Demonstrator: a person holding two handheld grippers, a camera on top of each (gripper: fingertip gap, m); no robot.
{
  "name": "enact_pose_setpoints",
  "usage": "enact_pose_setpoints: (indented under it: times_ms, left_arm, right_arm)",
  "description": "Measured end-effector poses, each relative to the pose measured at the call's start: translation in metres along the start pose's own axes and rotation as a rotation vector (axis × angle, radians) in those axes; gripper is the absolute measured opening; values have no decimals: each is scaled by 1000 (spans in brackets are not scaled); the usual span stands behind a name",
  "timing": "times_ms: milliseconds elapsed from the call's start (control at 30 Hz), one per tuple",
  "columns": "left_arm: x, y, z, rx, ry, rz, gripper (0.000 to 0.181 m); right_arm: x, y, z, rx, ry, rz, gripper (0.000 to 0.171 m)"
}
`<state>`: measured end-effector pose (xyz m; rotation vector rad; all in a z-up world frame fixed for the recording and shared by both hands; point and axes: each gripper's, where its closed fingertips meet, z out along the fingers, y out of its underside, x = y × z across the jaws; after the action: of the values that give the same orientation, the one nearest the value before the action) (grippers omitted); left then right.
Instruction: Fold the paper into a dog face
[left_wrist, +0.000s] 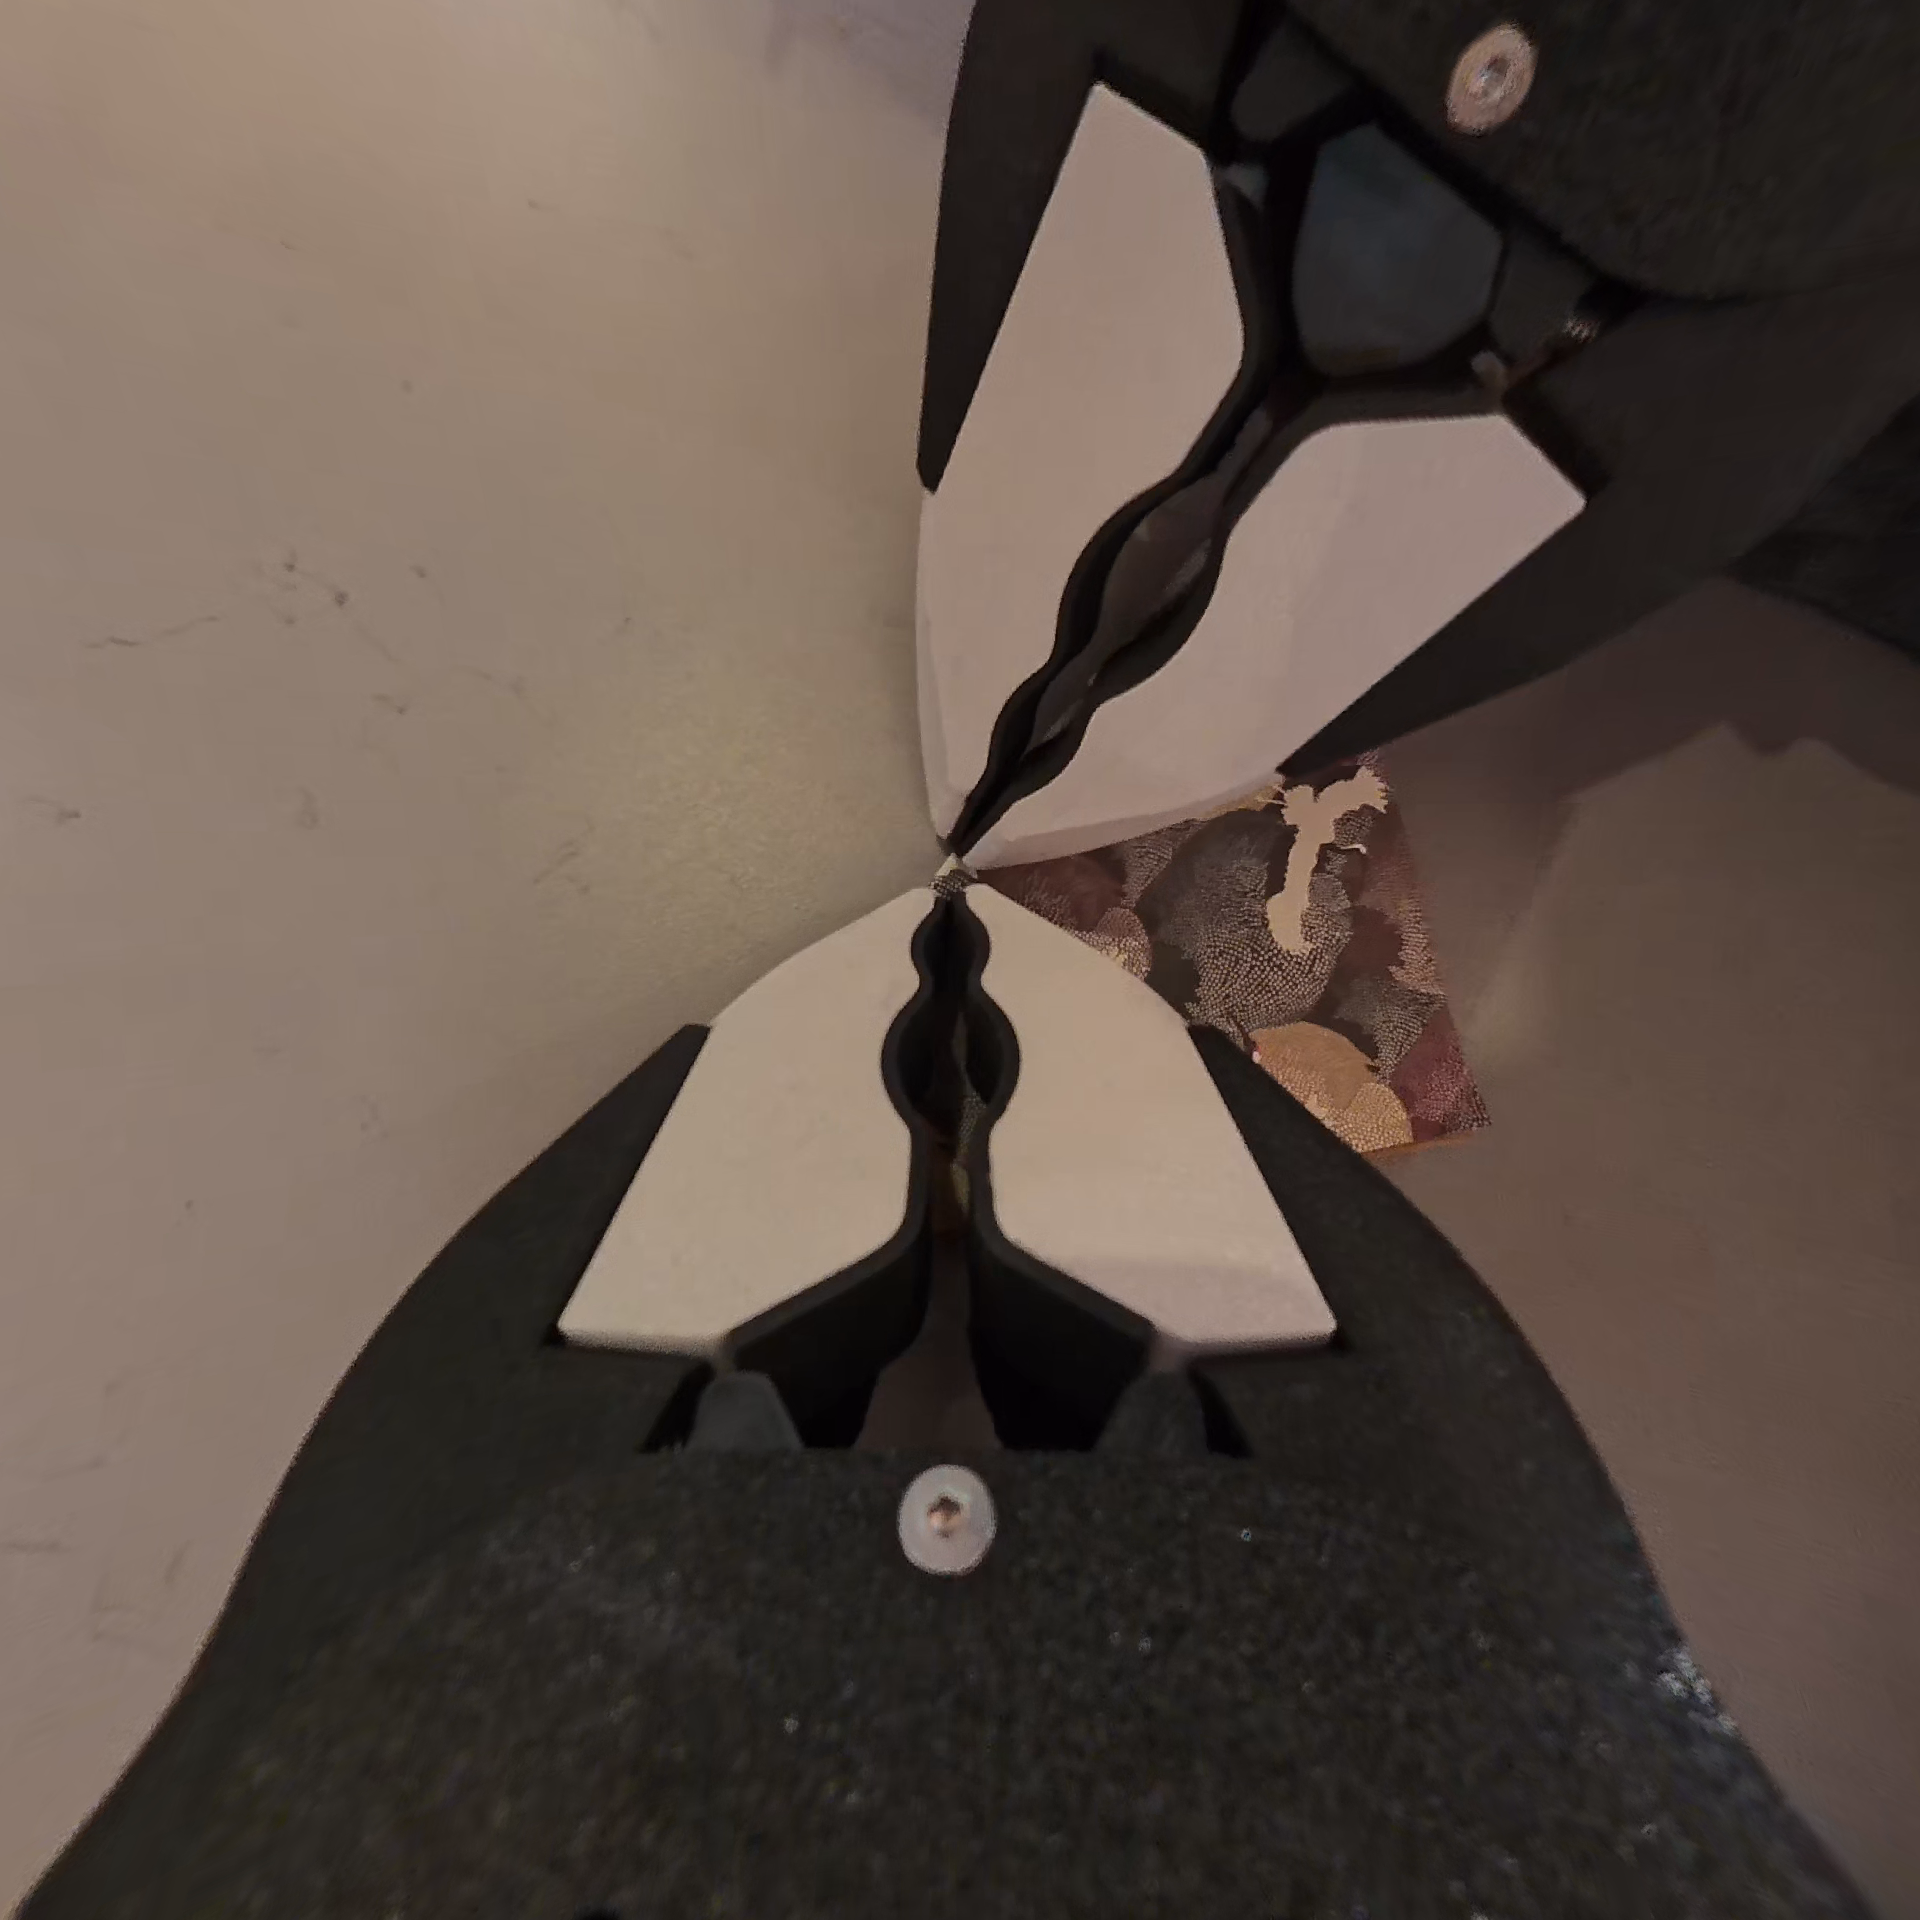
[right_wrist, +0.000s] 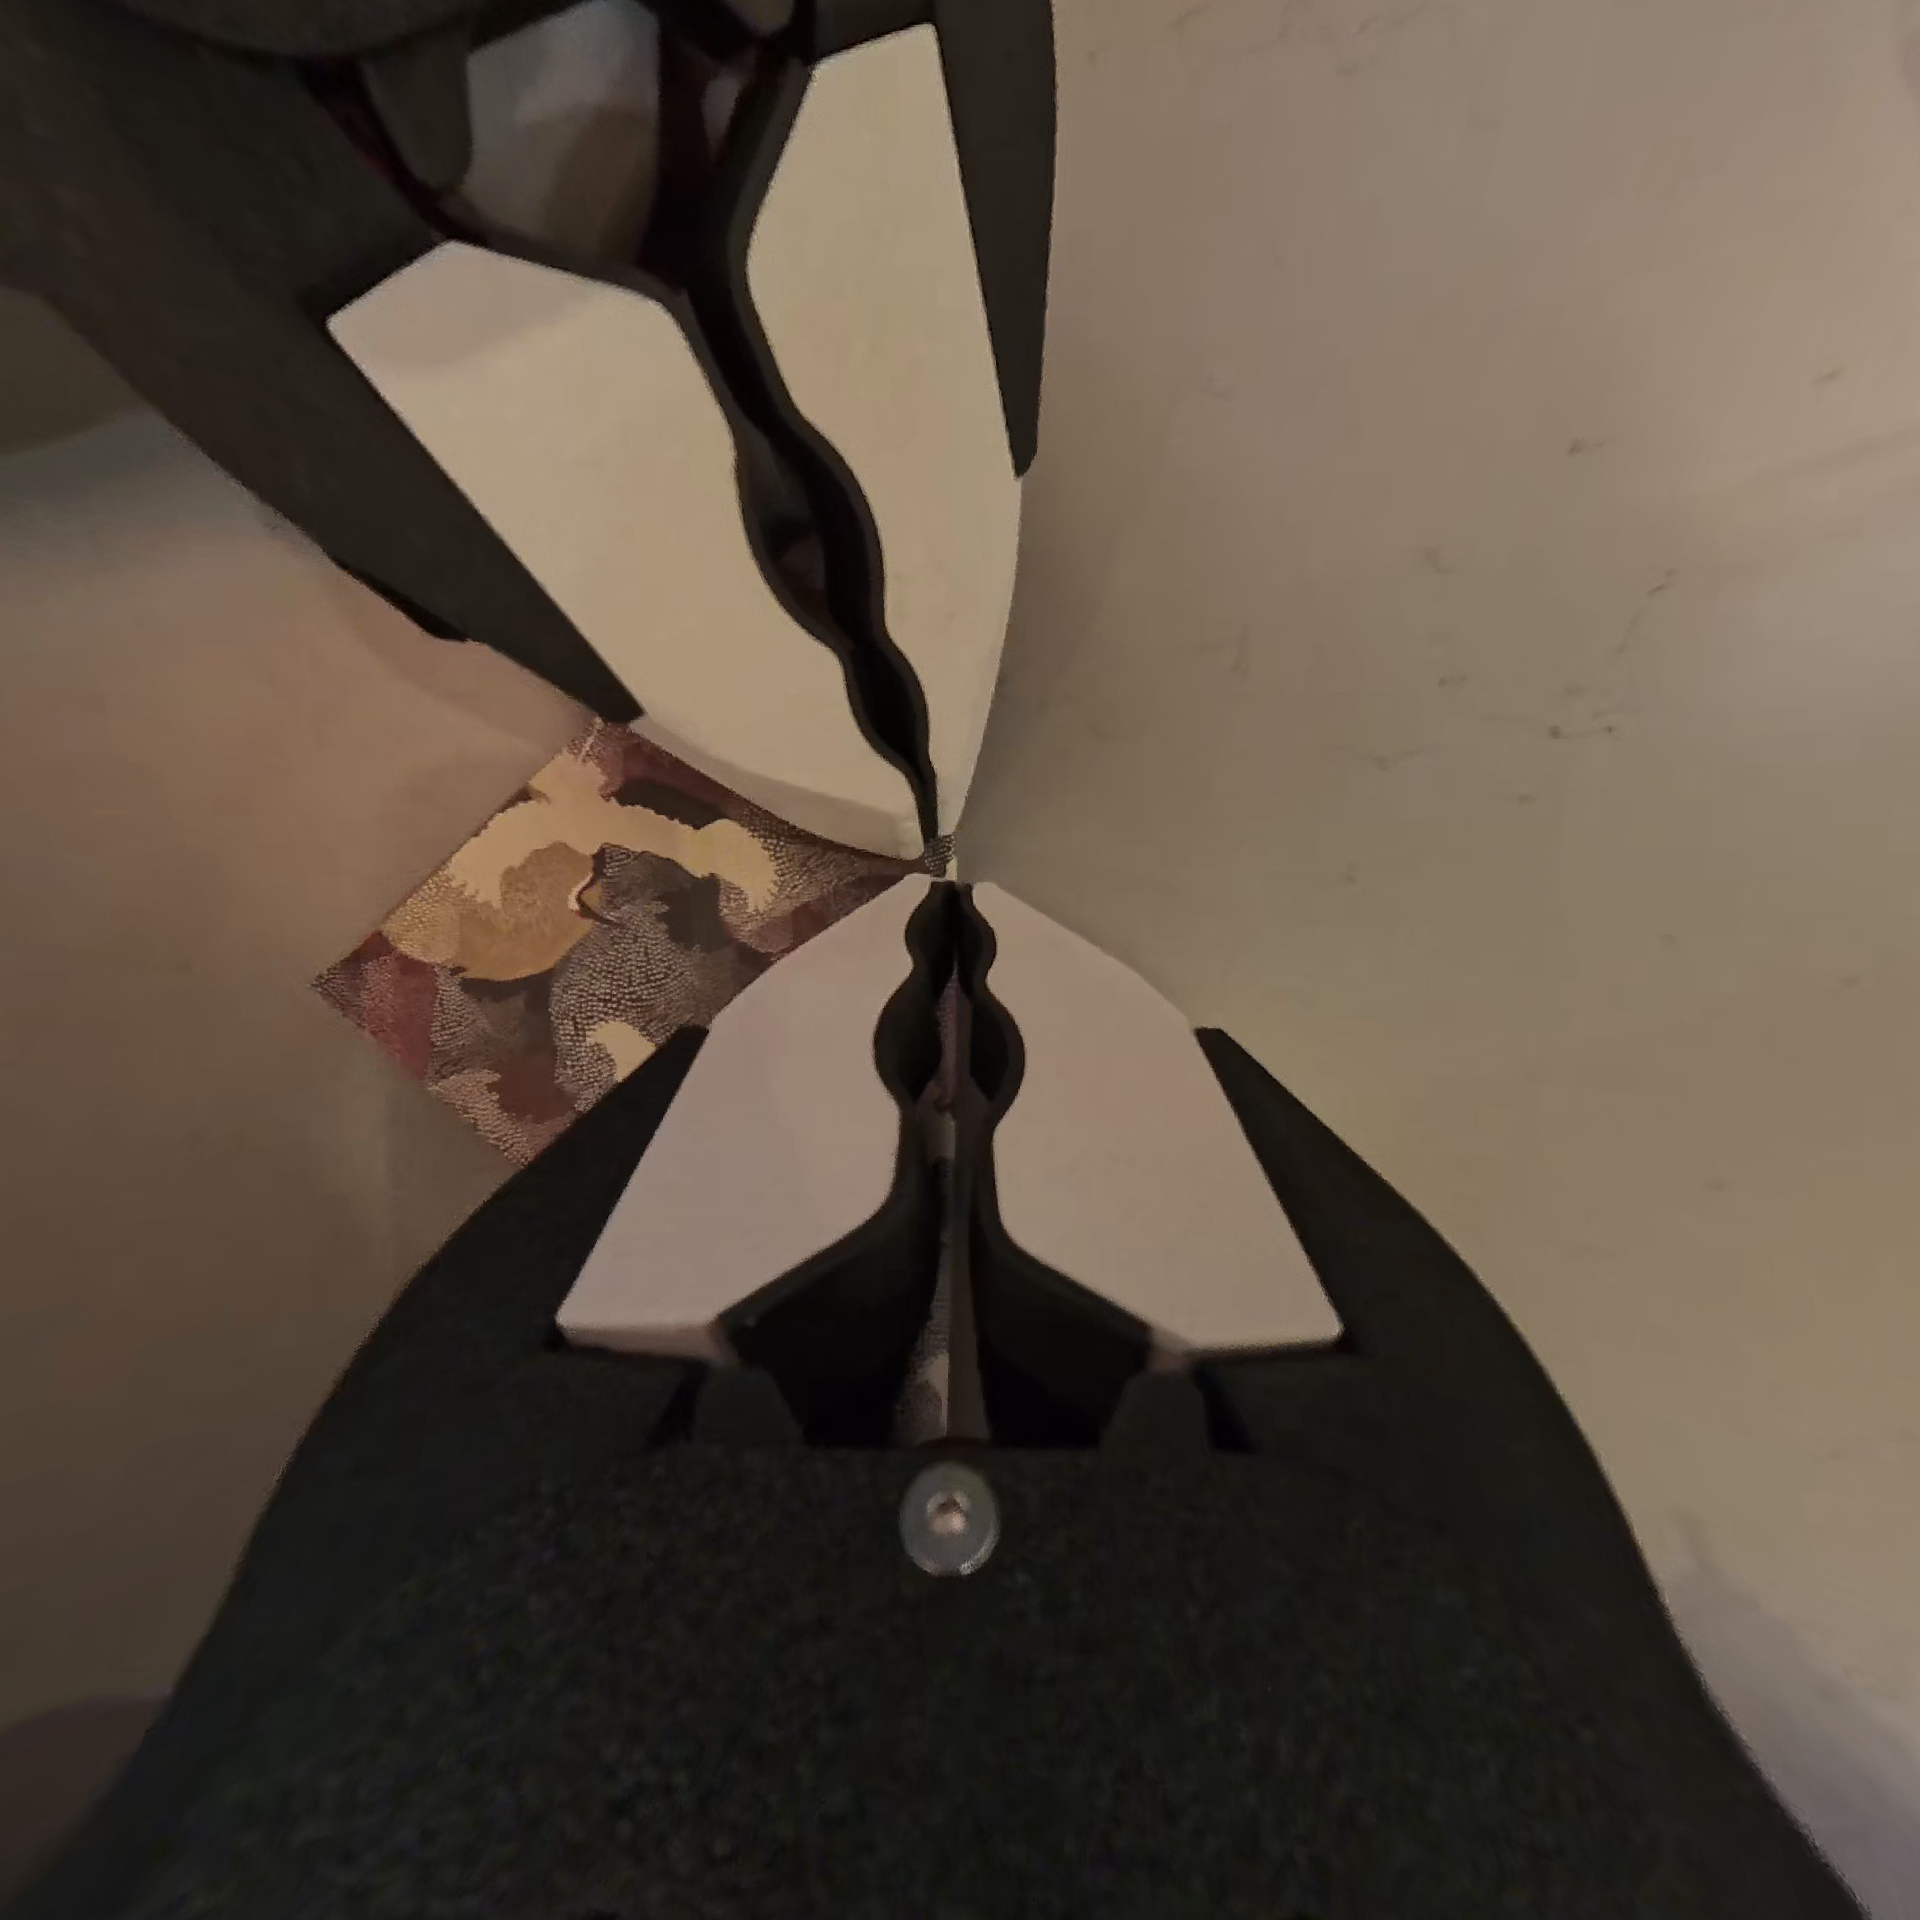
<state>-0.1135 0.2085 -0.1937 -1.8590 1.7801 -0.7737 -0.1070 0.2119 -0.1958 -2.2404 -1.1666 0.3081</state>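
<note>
A square of patterned paper (left_wrist: 1278, 966) in brown, grey and gold lies flat on the pale table (left_wrist: 416, 623). My left gripper (left_wrist: 951, 904) is shut, its tips on the paper's left corner. My right gripper (left_wrist: 961, 847) comes in from the upper right, also shut, tip to tip with the left one on the same corner. In the right wrist view the paper (right_wrist: 582, 935) spreads to the left of my right gripper (right_wrist: 943, 888), and the left gripper (right_wrist: 930, 821) comes in from the upper left. Both grippers hide part of the paper. Whether either pinches it I cannot tell.
The table (right_wrist: 1455, 623) is a plain off-white surface with faint scuff marks. The grippers cast shadows on it beside the paper. Both grippers' tips are close together, under 4 cm apart.
</note>
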Motion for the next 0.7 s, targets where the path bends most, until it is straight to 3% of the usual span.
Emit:
enact_pose_setpoints:
  times_ms: [700]
  left_arm:
    - [0, 0, 0, 4, 1, -12, 0]
  right_arm:
    - [0, 19, -14, -21, 65, 20, 0]
